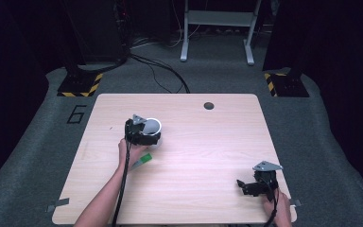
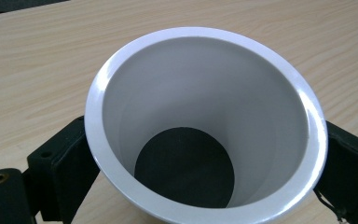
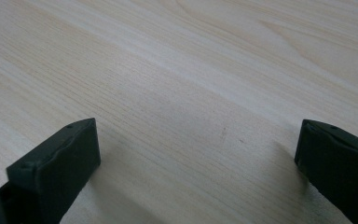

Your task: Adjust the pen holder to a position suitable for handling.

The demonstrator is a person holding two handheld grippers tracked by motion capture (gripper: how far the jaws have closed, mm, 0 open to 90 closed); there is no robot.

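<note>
A white cup [image 1: 153, 126] with a dark bottom stands left of the middle of the wooden table [image 1: 208, 151]. My left gripper [image 1: 147, 137] is shut on it, one black jaw pressed to each side of the cup's wall [image 2: 205, 84]. In the left gripper view I look down into the cup's mouth, and it hides the table beneath. My right gripper [image 1: 244, 186] rests low near the front right corner. It is open in the right gripper view [image 3: 198, 154], with bare wood between its jaws.
A small green strip [image 1: 144, 160] lies on the table beside the left hand. A dark round hole [image 1: 209, 105] sits near the far edge. Beyond the table stand two hazard-striped stand bases [image 1: 78, 85] and a grey metal frame [image 1: 217, 28].
</note>
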